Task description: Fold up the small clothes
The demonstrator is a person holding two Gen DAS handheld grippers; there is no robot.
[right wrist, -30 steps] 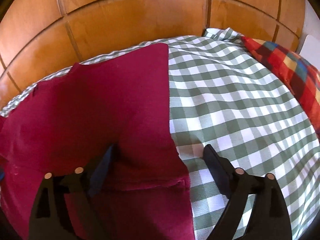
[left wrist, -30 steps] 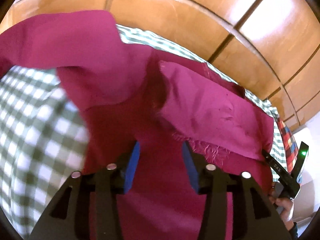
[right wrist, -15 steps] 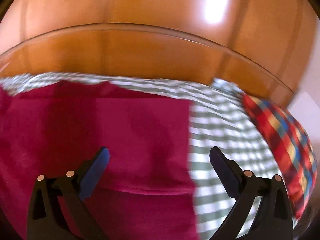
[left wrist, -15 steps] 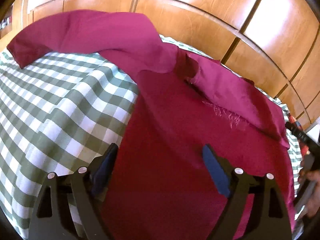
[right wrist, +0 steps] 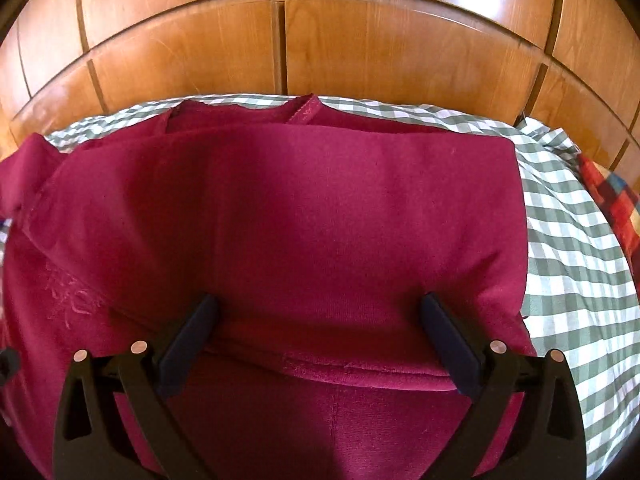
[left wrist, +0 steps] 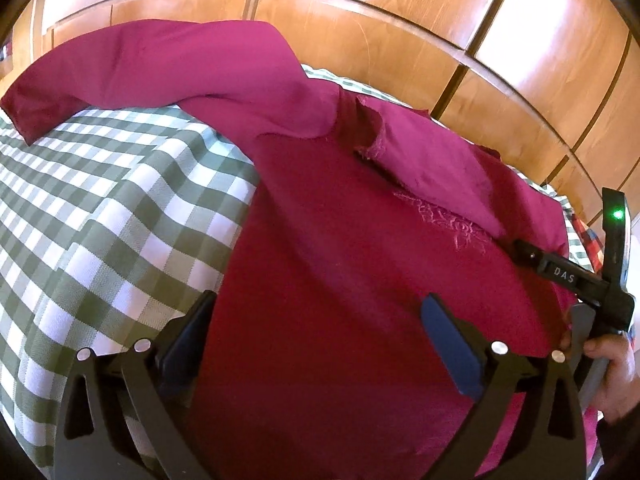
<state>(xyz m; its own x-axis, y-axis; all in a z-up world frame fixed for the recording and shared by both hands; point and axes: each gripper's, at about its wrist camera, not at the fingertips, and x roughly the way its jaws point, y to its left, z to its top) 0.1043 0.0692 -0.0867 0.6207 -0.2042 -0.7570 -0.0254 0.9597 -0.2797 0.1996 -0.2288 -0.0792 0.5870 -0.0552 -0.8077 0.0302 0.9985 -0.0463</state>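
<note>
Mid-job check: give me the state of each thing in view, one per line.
Magenta garment: lying on the checked cover, right side folded over the body, left sleeve still spread out.
Left hand-held gripper: open, jaws just widened, holding nothing.
Right hand-held gripper: open, jaws just widened, holding nothing.
Checked cover: spread flat.

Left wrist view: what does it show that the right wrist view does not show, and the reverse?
Only the left view shows the long sleeve spread over the checked cloth, the other gripper and a hand. Only the right view shows the neckline and the sleeve folded across the body. Both show the red garment, the wooden panels, the plaid fabric and open jaws.
</note>
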